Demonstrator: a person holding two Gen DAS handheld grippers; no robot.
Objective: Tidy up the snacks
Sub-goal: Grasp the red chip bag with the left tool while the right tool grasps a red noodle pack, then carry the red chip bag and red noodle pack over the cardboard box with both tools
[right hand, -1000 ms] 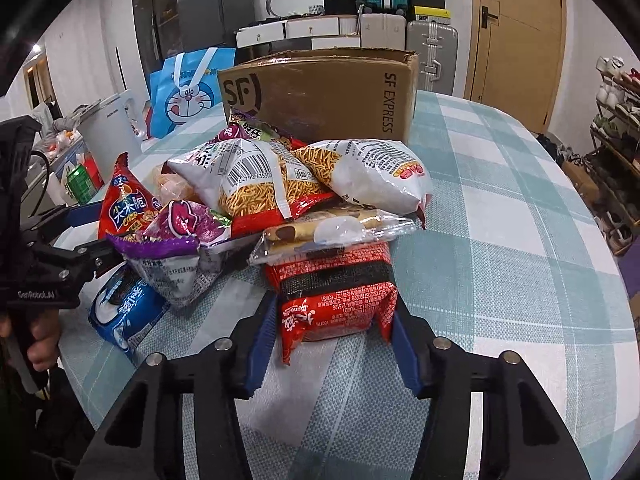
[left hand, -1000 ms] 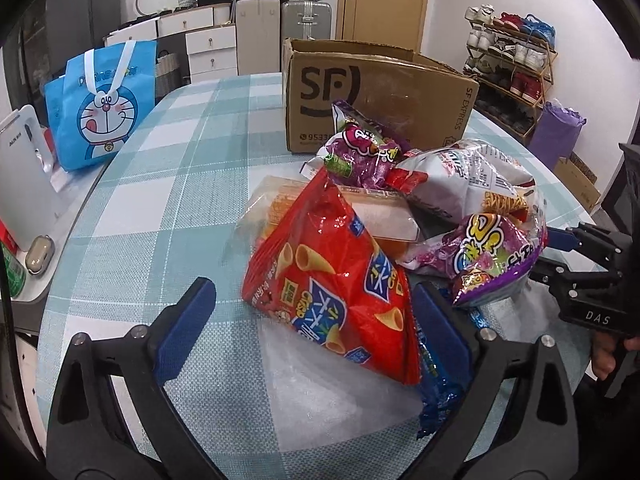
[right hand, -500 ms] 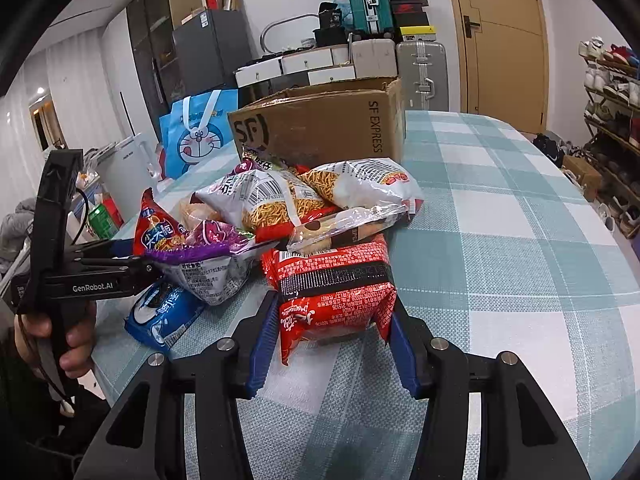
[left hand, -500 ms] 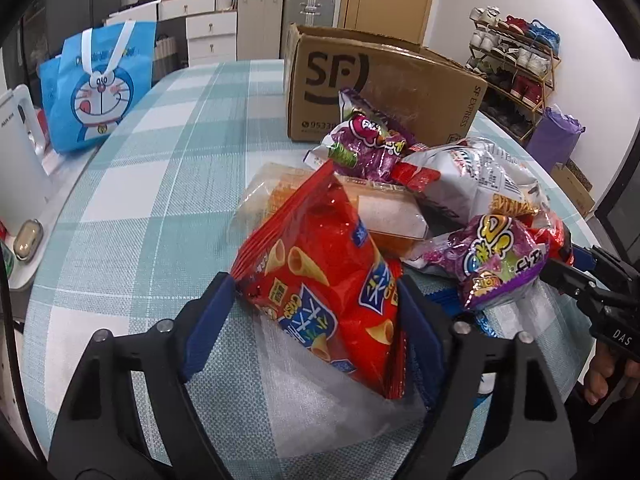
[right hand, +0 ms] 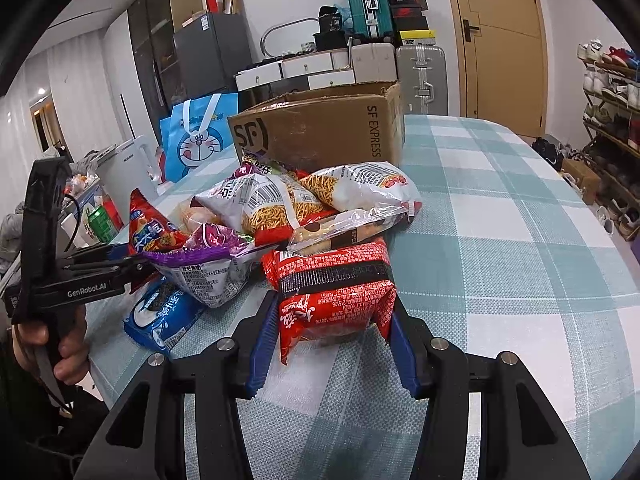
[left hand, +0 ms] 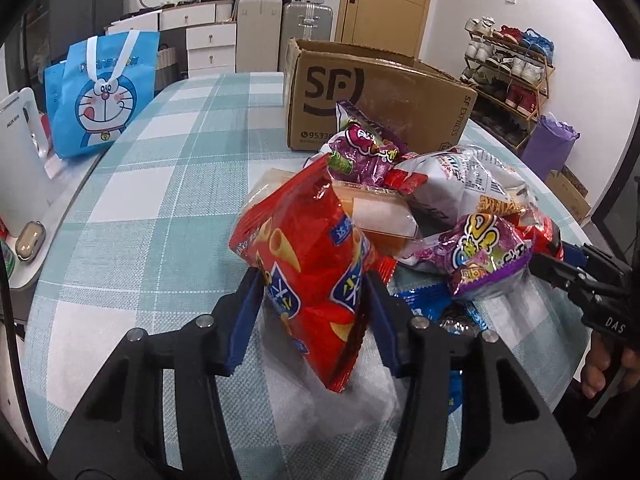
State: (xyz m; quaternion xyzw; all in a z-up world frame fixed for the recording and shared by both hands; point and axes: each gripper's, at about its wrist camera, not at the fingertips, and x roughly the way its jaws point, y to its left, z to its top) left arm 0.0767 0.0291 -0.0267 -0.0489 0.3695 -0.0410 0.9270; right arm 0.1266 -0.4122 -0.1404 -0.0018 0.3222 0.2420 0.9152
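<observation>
A pile of snack bags lies on the checked table before an open SF cardboard box (left hand: 376, 92), also in the right wrist view (right hand: 320, 128). My left gripper (left hand: 314, 300) is shut on a red corn-cone chip bag (left hand: 308, 256), squeezing its lower part; the bag also shows in the right wrist view (right hand: 148, 232). My right gripper (right hand: 332, 328) is shut on a red instant noodle pack (right hand: 332, 292) at the pile's near edge. The other gripper appears in each view's side: the right one (left hand: 560, 268), the left one (right hand: 100, 264).
The pile also holds purple bags (left hand: 484, 252), white noodle-snack bags (right hand: 360, 188), a clear biscuit pack (right hand: 344, 228) and a blue cookie pack (right hand: 164, 316). A blue Doraemon bag (left hand: 100, 92) stands at the table's left. A shoe rack (left hand: 508, 68) stands right.
My left gripper has closed from wide open onto the red chip bag. My right gripper has kept its hold on the noodle pack and tilted up slightly.
</observation>
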